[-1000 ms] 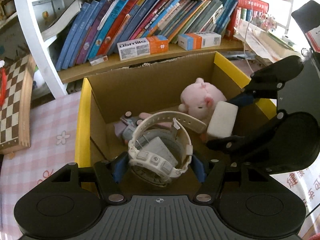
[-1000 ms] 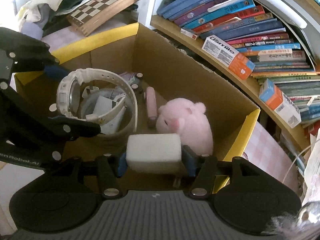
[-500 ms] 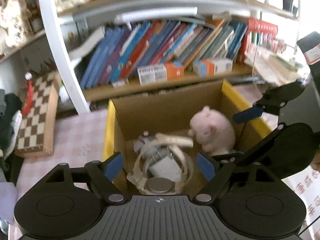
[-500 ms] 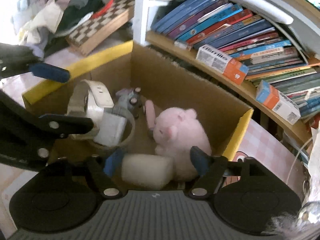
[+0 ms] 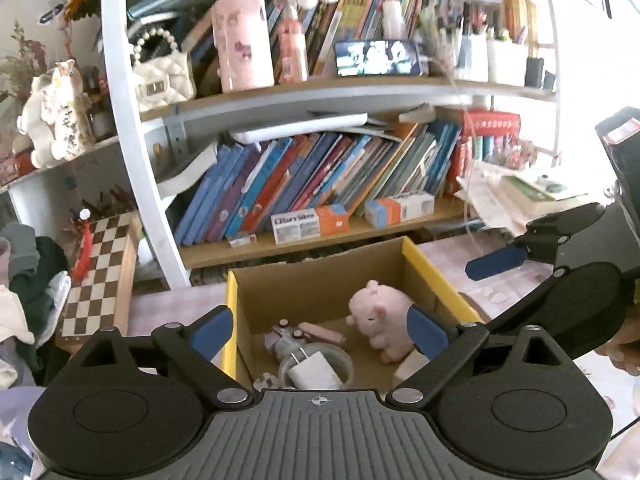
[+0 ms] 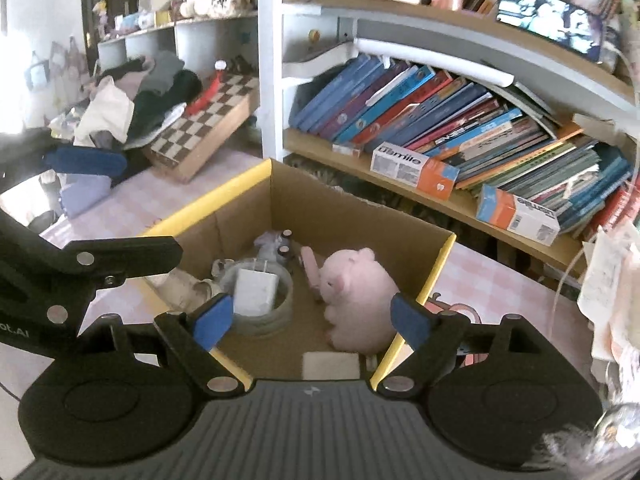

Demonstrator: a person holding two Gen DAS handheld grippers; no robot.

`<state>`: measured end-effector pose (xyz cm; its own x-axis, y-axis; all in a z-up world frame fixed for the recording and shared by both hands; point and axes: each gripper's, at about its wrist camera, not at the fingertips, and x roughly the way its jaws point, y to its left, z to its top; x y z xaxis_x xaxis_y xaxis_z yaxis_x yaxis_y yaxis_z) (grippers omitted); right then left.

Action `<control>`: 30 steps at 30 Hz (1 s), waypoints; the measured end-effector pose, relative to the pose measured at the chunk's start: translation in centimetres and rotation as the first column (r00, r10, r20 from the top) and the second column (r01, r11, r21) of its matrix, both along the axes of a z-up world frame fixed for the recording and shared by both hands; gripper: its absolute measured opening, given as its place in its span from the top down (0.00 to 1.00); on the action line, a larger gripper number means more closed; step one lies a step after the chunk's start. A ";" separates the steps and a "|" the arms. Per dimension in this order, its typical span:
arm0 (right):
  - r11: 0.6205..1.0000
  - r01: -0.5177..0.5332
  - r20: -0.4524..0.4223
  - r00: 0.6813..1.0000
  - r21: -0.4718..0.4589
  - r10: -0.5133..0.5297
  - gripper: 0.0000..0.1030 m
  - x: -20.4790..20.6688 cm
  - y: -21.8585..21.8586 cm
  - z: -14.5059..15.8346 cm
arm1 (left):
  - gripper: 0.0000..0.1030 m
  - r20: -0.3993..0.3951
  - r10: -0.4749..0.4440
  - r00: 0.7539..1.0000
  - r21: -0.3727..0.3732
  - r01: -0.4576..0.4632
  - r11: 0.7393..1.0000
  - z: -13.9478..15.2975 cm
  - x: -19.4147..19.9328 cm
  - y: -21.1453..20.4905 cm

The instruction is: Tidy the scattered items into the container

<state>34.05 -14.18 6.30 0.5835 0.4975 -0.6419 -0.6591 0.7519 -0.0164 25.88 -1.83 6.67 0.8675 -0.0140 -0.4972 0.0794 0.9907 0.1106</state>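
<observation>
Both the left gripper [image 5: 318,330] and right gripper [image 6: 311,318] hover with fingers wide over the cardboard box [image 6: 348,216], holding nothing.

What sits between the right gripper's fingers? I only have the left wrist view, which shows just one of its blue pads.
Observer: Nothing. The right gripper is open, with both pads spread wide above the cardboard box.
Operator: I see a white corner beside the pig. What is it?
Observer: A white block, lying flat on the box floor by the near wall, just in front of the pink pig plush.
Operator: Is the watch in the box? I can't make it out.
Observer: Yes. The white watch lies inside, beside the tape roll that the white charger rests in.
</observation>
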 end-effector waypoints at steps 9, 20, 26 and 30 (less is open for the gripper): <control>0.995 0.082 0.060 0.994 0.061 -0.086 0.13 -7.7 -1.0 1.4 | 0.05 0.040 0.018 0.999 -0.023 -0.017 1.000 0.8 -7.0 0.6; 0.960 0.238 0.083 0.964 0.146 -0.252 0.10 -19.9 -1.4 0.1 | 0.02 0.091 0.172 0.981 -0.078 -0.165 0.983 0.1 -18.3 1.9; 0.947 0.298 0.104 0.945 0.122 -0.311 0.07 -27.1 -1.2 -1.7 | 0.01 0.068 0.227 0.972 -0.033 -0.225 0.974 -2.5 -25.2 1.6; 0.935 0.337 0.119 0.930 0.107 -0.349 0.05 -31.9 -1.0 -2.9 | 0.01 -0.003 0.208 0.978 -0.015 -0.208 0.978 -4.2 -27.9 1.5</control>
<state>2.19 -15.22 3.38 0.8055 0.3000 -0.5111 -0.3567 0.9341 -0.0138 -1.98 -0.37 2.49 0.8517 0.1590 -0.4993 -0.1282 0.9871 0.0955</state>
